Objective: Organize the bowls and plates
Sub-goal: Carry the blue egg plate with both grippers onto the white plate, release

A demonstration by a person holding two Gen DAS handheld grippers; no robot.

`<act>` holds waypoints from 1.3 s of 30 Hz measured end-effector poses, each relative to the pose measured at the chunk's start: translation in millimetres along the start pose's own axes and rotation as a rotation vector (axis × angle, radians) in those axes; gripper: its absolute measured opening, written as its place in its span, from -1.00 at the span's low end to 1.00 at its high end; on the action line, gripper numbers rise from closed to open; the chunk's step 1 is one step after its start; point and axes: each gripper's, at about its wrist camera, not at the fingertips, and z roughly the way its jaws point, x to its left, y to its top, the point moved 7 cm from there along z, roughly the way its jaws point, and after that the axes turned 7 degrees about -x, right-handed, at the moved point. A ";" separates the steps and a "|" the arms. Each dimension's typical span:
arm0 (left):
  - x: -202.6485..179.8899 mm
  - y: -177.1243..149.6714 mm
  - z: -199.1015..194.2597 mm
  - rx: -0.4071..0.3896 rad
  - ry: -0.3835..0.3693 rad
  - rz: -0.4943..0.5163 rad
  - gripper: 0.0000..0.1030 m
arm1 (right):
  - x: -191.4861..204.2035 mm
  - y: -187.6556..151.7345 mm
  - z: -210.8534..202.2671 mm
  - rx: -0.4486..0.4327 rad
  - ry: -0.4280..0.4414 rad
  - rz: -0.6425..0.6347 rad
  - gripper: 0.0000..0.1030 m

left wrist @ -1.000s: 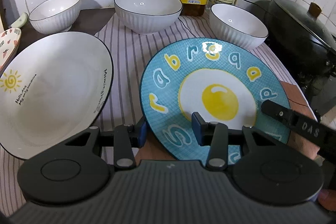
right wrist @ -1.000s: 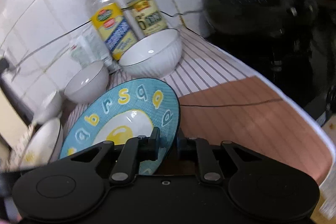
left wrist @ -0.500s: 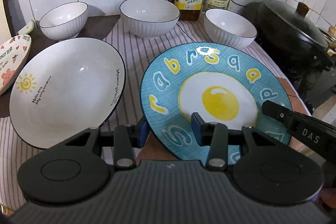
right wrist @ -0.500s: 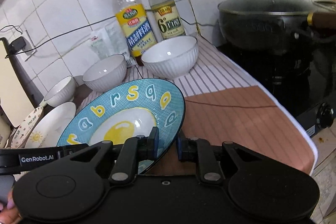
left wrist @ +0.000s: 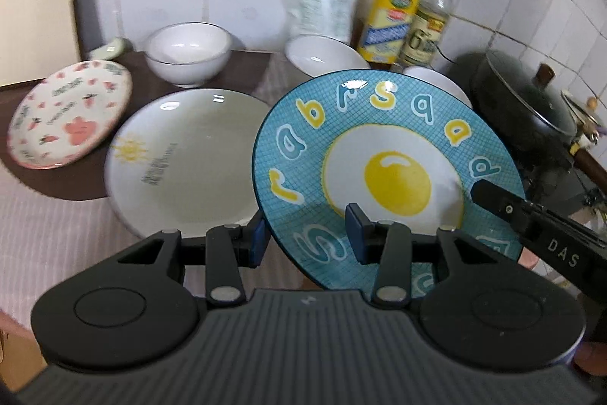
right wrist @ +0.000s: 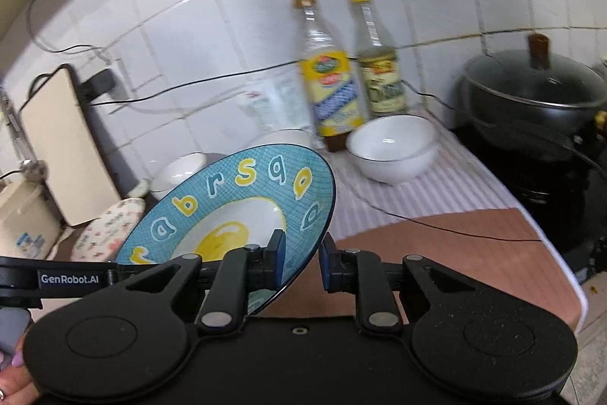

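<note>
A blue plate with a fried-egg picture and letters [left wrist: 383, 173] hangs in the air above the counter, tilted. My left gripper [left wrist: 307, 238] is shut on its near left rim. My right gripper [right wrist: 301, 262] is shut on its right rim [right wrist: 227, 215]. To the left lie a white plate with a sun drawing [left wrist: 186, 158] and a pink flowered plate [left wrist: 68, 112]. Three white bowls stand behind: one at the left [left wrist: 187, 54], one in the middle [left wrist: 322, 55] and one at the right [right wrist: 392, 148].
Two sauce bottles [left wrist: 394, 14] [right wrist: 379, 63] and a plastic bag [left wrist: 322, 6] stand against the tiled wall. A black lidded wok [right wrist: 531, 90] sits on a stove at the right. A striped cloth [right wrist: 436, 188] covers the counter. A cutting board [right wrist: 64, 147] leans at the left.
Both grippers have lifted the blue plate off the cloth and carried it up and to the left. The pink plate has come into the left wrist view.
</note>
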 end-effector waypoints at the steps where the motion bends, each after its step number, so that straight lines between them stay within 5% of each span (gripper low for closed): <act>1: 7.9 2.2 -3.9 -0.006 0.010 -0.007 -0.21 | 7.5 -0.6 0.7 -0.001 0.012 -0.005 -0.55; 11: 74.8 -0.9 -4.3 0.020 0.089 -0.067 -0.21 | 60.4 -18.3 37.4 0.078 0.088 -0.025 -0.54; 20: 116.5 -14.6 22.7 0.142 0.089 -0.169 -0.21 | 84.9 -35.2 69.5 0.179 0.079 -0.092 -0.54; 39: 125.7 -8.9 44.1 0.223 0.183 -0.127 -0.21 | 87.9 -47.3 104.9 0.280 0.057 -0.064 -0.53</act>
